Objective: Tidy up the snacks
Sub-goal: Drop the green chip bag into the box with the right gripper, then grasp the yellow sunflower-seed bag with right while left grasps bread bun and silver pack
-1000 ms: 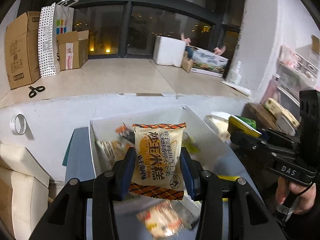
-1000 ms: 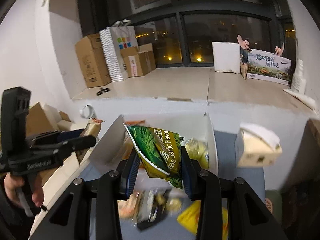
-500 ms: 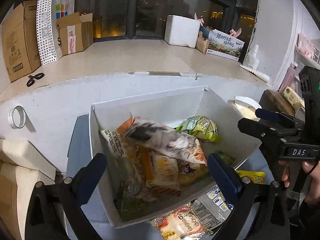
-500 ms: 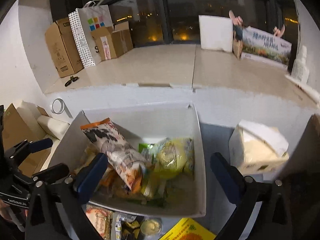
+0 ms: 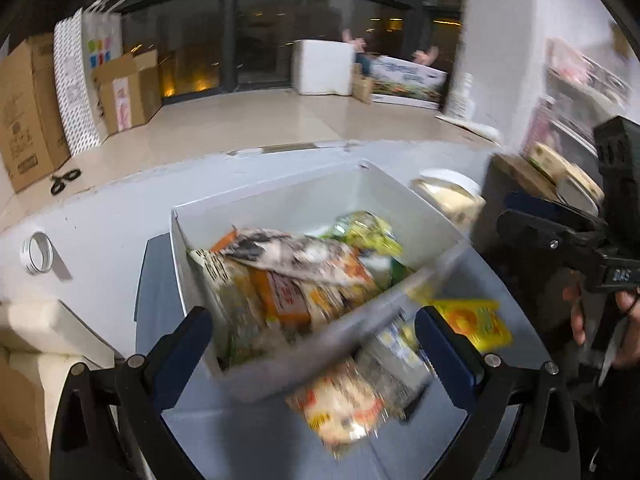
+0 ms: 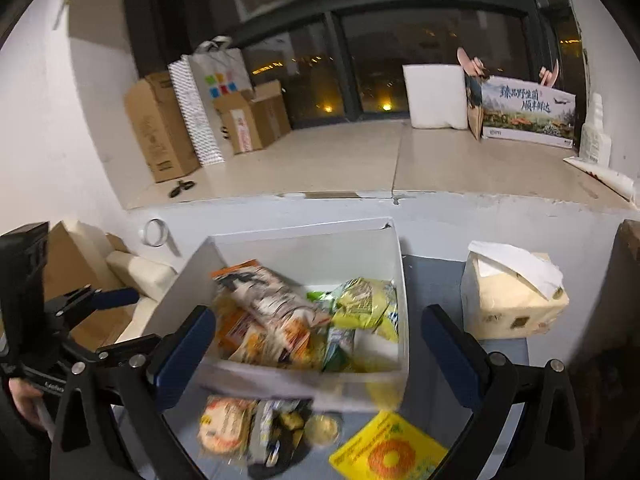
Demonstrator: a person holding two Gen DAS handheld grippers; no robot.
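Observation:
A white box [image 5: 304, 196] [image 6: 304, 248] on the grey table holds several snack packets, with an orange and black packet [image 5: 292, 254] [image 6: 264, 294] on top and a yellow-green packet [image 5: 366, 228] [image 6: 366, 306] at its right. Loose snacks lie in front of the box: a round-cake packet [image 5: 340, 404] [image 6: 224, 424] and a yellow packet [image 5: 472, 320] [image 6: 388, 452]. My left gripper [image 5: 312, 352] is open and empty over the box's near edge. My right gripper [image 6: 316, 356] is open and empty, also at the near edge.
A cream tissue box [image 6: 508, 300] stands right of the white box. A tape roll [image 5: 36, 252] lies at the left. Cardboard boxes [image 6: 160, 128] and a paper bag [image 6: 204, 100] stand on the far ledge. Scissors [image 5: 64, 180] lie there too.
A second ago each gripper held a packet over the box; both then opened and dropped them in. Since half a second ago both grippers have drawn back slightly toward the near edge.

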